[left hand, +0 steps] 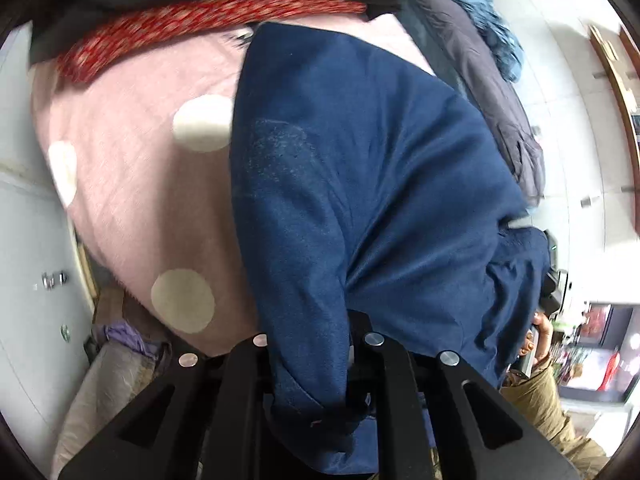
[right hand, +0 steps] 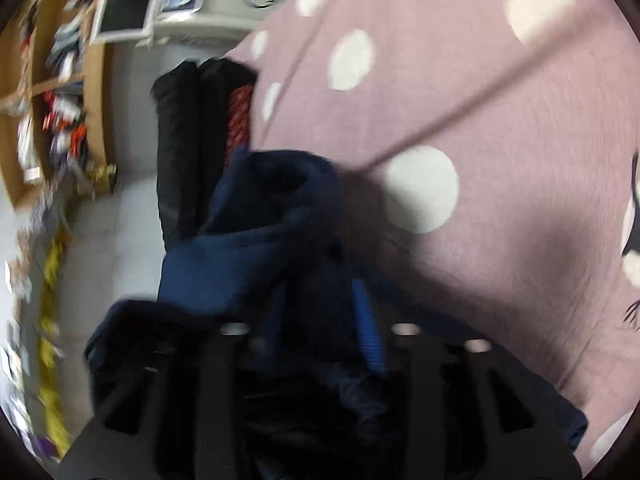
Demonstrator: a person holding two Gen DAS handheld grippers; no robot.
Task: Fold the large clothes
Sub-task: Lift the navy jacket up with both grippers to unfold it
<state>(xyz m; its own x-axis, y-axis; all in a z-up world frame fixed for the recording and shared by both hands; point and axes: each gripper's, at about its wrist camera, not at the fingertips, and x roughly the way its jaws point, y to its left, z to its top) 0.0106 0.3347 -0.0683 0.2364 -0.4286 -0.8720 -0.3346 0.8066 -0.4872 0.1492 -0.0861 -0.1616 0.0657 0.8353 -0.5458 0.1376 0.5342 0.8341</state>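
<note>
Left wrist view: your left gripper [left hand: 308,364] is clamped on a bunched fold of the navy garment [left hand: 360,184], which fans out from the jaws across the pink spotted bedspread [left hand: 132,184]. The far end of the cloth reaches nearly to the bedspread's far edge, where a red patterned cloth [left hand: 192,24] and dark clothes [left hand: 492,92] are piled. A hand [left hand: 538,340] and a khaki sleeve [left hand: 540,404] show at the lower right. The garment looks soft, fairly thick and limp; you should expect it to sag and crease wherever it is unsupported, so an edge or corner is likely a better hold than a bunch.

Right wrist view: the picture is blurred. Your right gripper [right hand: 320,344] has navy cloth heaped between and over its fingers, and a ribbed blue cuff or hem [right hand: 370,332] runs up between them. Whether the pads press on it you cannot tell. The garment [right hand: 256,248] lies crumpled at the bedspread's [right hand: 480,92] near left edge, beside folded black clothes [right hand: 180,152]. That ribbed band looks like the firmest place to pinch; the cloth itself seems unlikely to slip.
</note>
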